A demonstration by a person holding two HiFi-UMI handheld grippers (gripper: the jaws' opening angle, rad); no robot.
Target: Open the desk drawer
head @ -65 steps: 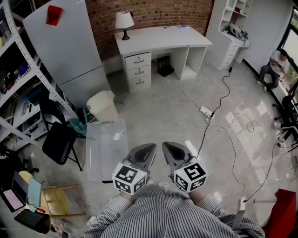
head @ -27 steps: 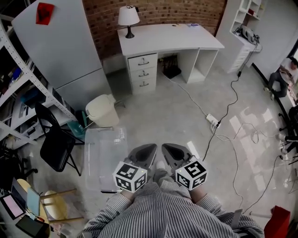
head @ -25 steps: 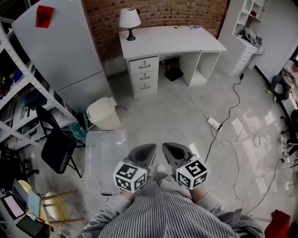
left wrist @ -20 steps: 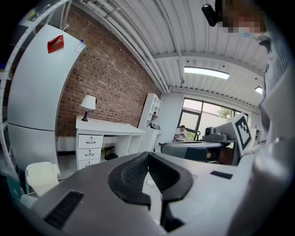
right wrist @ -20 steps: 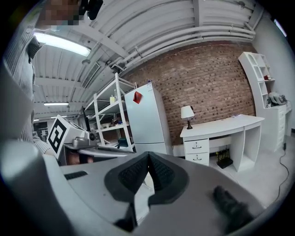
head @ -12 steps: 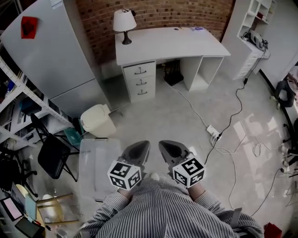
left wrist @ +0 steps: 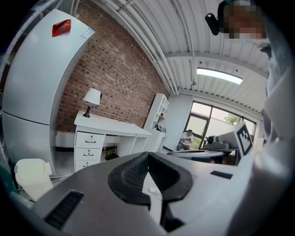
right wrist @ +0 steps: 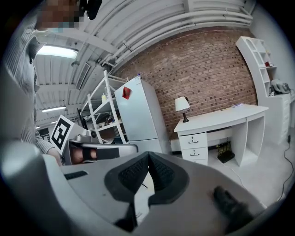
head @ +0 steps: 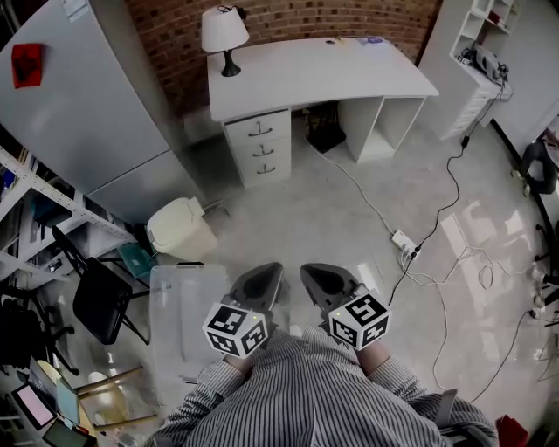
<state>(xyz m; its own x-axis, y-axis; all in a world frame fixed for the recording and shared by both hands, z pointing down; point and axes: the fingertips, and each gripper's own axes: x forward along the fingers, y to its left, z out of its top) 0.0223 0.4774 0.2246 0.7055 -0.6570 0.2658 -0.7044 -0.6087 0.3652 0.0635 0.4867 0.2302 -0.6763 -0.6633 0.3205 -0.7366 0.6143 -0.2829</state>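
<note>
Nearer than 1 second ago in the head view, the grey fridge (head: 79, 113) stands at the left and the white desk (head: 323, 74) sits against the brick wall (head: 288, 17). The desk's 3 drawers (head: 260, 148) are stacked under the worktop's left end, all pushed in, well apart from both claws. A cream bin (head: 182, 229) stands on the floor near the fridge. A lamp (head: 224, 30) occupies the worktop's back left corner. The left gripper (head: 269, 272) and right gripper (head: 313, 272) hover side by side, each clenched tight on nothing.
</note>
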